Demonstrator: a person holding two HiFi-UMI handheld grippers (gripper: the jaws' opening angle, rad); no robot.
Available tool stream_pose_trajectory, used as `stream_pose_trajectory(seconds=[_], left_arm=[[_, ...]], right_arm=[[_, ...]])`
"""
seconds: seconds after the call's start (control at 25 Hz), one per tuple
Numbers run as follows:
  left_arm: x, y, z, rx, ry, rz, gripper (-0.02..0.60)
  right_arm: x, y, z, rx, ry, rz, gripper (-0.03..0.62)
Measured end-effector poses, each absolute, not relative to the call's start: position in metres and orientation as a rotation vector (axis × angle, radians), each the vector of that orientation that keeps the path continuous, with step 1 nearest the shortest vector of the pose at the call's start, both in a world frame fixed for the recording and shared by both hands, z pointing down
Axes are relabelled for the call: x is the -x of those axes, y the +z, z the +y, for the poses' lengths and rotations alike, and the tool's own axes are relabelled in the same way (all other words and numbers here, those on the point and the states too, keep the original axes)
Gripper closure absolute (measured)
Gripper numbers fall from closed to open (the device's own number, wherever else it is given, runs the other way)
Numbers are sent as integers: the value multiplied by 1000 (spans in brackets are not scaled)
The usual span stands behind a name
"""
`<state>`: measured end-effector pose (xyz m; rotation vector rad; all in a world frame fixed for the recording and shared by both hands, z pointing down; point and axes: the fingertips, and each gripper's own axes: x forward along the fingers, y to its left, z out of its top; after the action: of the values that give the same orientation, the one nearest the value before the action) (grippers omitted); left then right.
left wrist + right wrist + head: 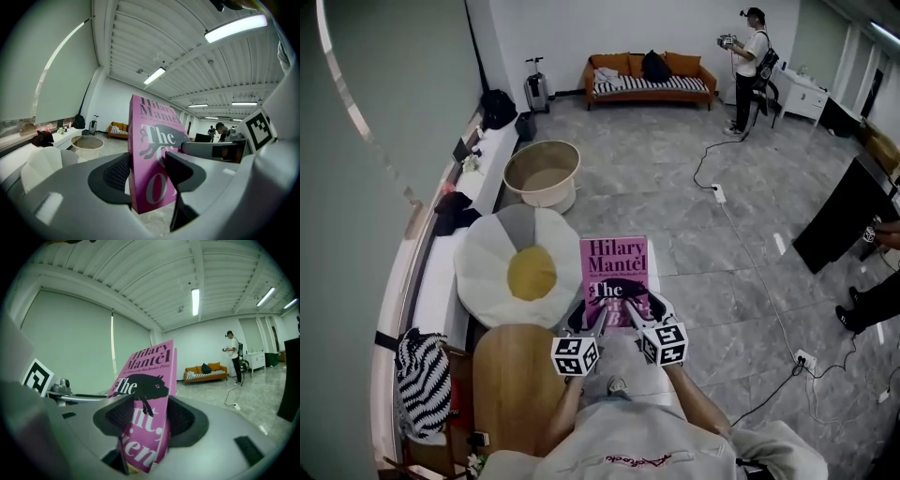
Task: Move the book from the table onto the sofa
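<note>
Now: book up off the bench, gripped by both pairs of jaws.

The left gripper (592, 319) has its jaws closed on the lower part of the pink book (614, 277), one pad on the cover and one behind. The right gripper (647, 311) pinches the lower part too, further right, so the book rises above both pairs of jaws. The wooden bench (511, 375) lies below and behind the jaws, and an egg-shaped cushion (520, 267) lies to their left. The orange sofa (649, 80) stands far ahead of them, across open floor. For a good carry, I judge both grips should stay equally firm. The grippers should travel level and at a fixed spacing, or the book may twist or slide out.
</note>
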<state>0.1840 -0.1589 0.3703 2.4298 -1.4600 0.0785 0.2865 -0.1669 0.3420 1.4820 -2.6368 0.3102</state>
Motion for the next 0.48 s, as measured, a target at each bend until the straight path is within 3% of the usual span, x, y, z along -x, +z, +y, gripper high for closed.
stream_pose_trajectory(seconds=[0.48], left_arm=[[-146,375,-260,-2431,68,-1443,341]], right_arm=[[-248,348,-267,-1496,318,-2623,368]])
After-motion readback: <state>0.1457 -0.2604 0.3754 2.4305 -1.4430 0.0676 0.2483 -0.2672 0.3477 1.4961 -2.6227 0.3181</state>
